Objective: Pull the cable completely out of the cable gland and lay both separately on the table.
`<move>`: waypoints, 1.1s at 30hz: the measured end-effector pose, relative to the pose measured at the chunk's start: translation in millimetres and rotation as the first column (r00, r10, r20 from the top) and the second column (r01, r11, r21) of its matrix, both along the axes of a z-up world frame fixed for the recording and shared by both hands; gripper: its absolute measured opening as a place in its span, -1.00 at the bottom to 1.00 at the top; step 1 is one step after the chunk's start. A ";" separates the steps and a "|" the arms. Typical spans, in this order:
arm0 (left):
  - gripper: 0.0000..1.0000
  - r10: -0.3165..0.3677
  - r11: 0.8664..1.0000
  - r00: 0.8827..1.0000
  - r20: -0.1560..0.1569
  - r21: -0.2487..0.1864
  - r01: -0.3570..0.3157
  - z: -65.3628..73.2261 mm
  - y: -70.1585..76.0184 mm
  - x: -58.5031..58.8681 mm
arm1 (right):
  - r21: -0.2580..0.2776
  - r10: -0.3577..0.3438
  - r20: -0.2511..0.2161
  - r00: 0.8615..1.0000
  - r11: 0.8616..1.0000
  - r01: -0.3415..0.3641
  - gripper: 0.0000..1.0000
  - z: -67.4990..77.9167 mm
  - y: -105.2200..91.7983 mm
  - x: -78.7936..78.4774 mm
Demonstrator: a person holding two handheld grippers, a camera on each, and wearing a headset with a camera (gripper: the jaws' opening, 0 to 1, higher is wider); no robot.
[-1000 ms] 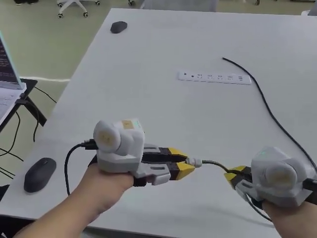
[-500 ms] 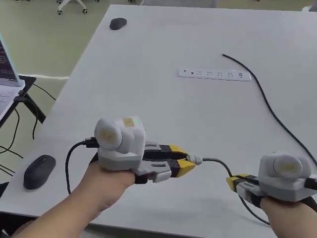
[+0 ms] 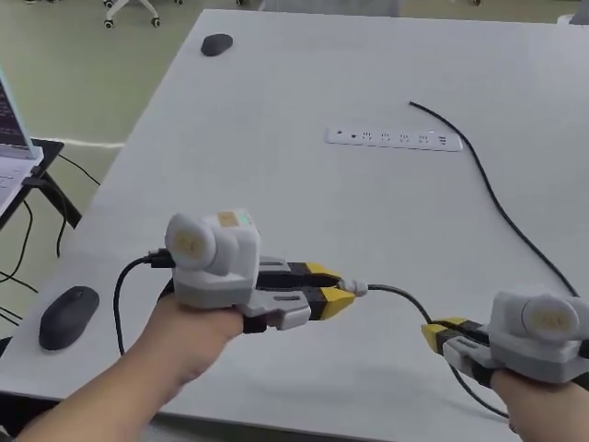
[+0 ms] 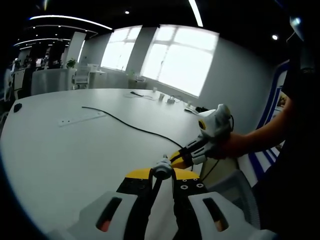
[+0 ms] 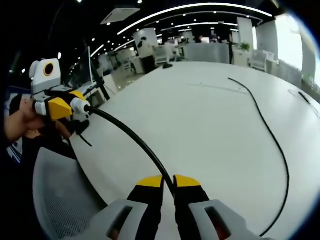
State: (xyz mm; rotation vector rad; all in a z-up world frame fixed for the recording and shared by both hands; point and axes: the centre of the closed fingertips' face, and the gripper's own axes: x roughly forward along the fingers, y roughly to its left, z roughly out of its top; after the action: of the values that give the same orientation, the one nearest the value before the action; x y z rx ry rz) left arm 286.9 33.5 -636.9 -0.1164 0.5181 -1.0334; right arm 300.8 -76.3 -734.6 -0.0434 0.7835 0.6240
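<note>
Head view puts both tools at the near edge of the table (image 3: 276,184). The left gripper (image 3: 342,295), its yellow-tipped jaws closed on the cable gland (image 3: 357,289), points toward the right gripper (image 3: 437,330), whose jaws are pinched shut on the cable (image 3: 396,295) a little way along from the gland. Both are held clear above the tabletop and apart from each other, with the stretch of cable between them curving gently rather than drawn taut. That split hold looks deliberate: one claw anchors the fitting by its body while the other takes the cord, so drawing the hands apart should slide the cable out along the gland's axis. Since the cable enters the gland's nose, I judge it not yet free, and neither part lies on the table. The gland is a small, pale grey, plastic-looking piece, rounded, with a collar that shows in the left gripper view. The cable is black, round, smooth-jacketed and stiff enough to hold a curve. Beyond the right gripper a long black cord (image 3: 497,203) snakes across the matte white tabletop; whether it is the tail of the same cable I cannot tell. Farther off lies a flat white power strip (image 3: 394,138), and near the far edge a dark rounded mouse (image 3: 217,43).
</note>
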 end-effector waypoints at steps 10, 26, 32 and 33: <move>-0.70 0.011 1.000 1.000 -0.003 0.007 -0.011 0.0 5.5 0.2 | 0.101 0.029 0.081 0.996 0.994 -0.038 -0.69 47.2 10.1 4.5; -0.70 0.006 1.000 1.000 -0.011 0.010 -0.006 -0.7 4.1 -4.6 | -0.339 0.626 0.310 0.716 0.776 -0.532 -0.69 87.5 88.3 -15.3; -0.70 0.007 1.000 1.000 -0.015 0.011 -0.007 -1.2 2.9 -7.9 | -0.388 0.672 0.294 0.680 0.734 -0.557 -0.89 82.7 96.9 -17.6; -0.70 0.008 1.000 1.000 -0.015 0.010 -0.007 -1.2 2.7 -8.2 | -0.394 0.677 0.302 0.671 0.730 -0.559 -0.90 83.0 98.0 -17.4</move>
State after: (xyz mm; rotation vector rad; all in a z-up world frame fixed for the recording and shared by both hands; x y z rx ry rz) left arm 278.6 36.3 -638.1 -0.1173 0.5365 -1.0231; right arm 283.4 21.7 -651.6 -0.7180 0.3935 1.1165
